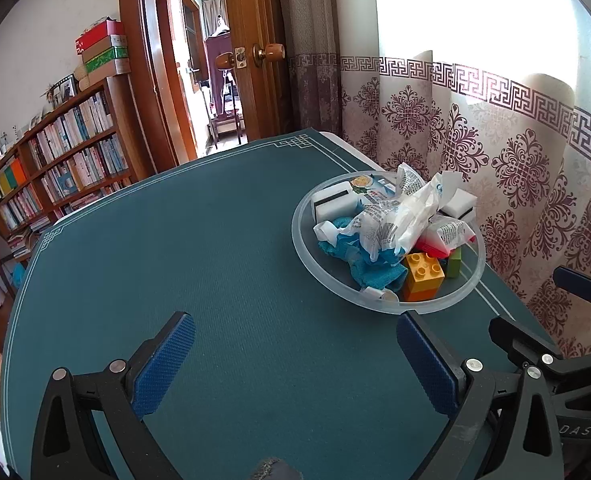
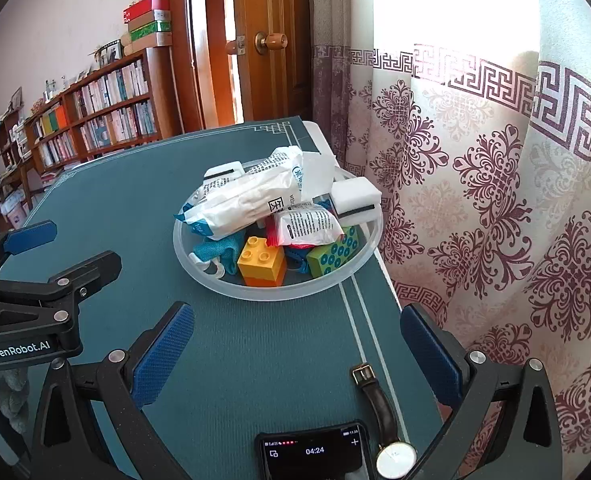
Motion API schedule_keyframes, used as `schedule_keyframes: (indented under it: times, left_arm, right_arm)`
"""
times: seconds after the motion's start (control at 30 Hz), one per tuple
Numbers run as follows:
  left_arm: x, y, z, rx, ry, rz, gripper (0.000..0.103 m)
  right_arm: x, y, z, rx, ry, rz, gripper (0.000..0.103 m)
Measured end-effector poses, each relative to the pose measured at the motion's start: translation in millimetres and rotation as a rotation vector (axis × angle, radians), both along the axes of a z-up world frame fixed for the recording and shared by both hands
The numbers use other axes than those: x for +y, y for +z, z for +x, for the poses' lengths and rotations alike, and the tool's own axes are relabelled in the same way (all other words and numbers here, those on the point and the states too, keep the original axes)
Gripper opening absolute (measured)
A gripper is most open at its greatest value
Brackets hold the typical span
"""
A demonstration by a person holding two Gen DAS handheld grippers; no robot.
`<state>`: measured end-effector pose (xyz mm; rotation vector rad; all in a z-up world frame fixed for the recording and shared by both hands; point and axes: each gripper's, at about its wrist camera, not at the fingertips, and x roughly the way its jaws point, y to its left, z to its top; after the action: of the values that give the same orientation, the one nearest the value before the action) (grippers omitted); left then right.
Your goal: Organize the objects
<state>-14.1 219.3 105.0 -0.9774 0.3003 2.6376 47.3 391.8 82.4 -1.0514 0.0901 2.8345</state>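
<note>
Sitting near the far right corner of the bench, a translucent plastic bowl holds a heap of mixed things. Crumpled white printed wrappers lie on top, with a small red and white packet just below them. At the near side of the bowl a yellow and orange toy brick stands beside a green block with blue rings, and a blue cloth is tucked under the wrappers on the left. Two white sponges with a dark stripe rest against the far rim.

Nearer than the bowl, a wristwatch with a brown strap lies beside a phone showing 04:24.

The right gripper hovers over the bench with its fingers spread wide and empty. The left gripper is likewise wide apart and holds nothing, to the left of the bowl. A patterned curtain hangs on the right; a bookshelf stands far left.
</note>
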Motion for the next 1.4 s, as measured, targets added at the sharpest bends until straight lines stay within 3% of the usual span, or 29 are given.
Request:
schedule_keyframes:
  times: [0.33,1.4]
  left_arm:
    - [0,-4,-7,-0.038,-0.028,0.03,0.103]
    - [15,-34,-32,-0.117,-0.079,-0.018,0.103]
  right_arm:
    - [5,-4,-4,-0.018,-0.012,-0.006,0.103]
    - [15,-19,-20,-0.069,-0.031,-0.011,0.103]
